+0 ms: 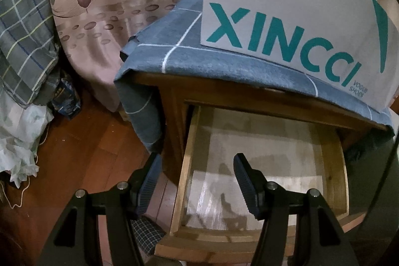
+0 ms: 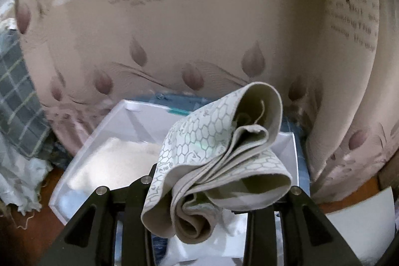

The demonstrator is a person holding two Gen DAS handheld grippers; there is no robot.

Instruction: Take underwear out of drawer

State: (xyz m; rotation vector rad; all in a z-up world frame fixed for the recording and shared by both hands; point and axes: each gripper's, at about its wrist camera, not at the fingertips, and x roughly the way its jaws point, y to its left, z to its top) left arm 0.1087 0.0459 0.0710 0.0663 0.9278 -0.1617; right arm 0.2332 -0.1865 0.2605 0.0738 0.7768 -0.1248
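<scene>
In the left wrist view the wooden drawer (image 1: pixel 185 166) of a small cabinet stands pulled out, and only a pale liner shows inside it. My left gripper (image 1: pixel 197 158) hangs open over the drawer's left wall, with nothing between its fingers. In the right wrist view the underwear (image 2: pixel 212 141), a crumpled pale cloth with a honeycomb print, is bunched between the fingers of my right gripper (image 2: pixel 212 181), which is shut on it. The cloth hides the fingertips. It hangs above an open white box (image 2: pixel 104 131) with white fabric lying in it.
A white shoe box (image 1: pixel 274 4) with teal lettering sits on the cabinet's blue checked cover (image 1: pixel 224 61). A pink tulip-print sheet (image 1: pixel 112 4) hangs behind. Plaid and white cloths (image 1: pixel 22 29) are heaped at the left on the wooden floor (image 1: pixel 87 153).
</scene>
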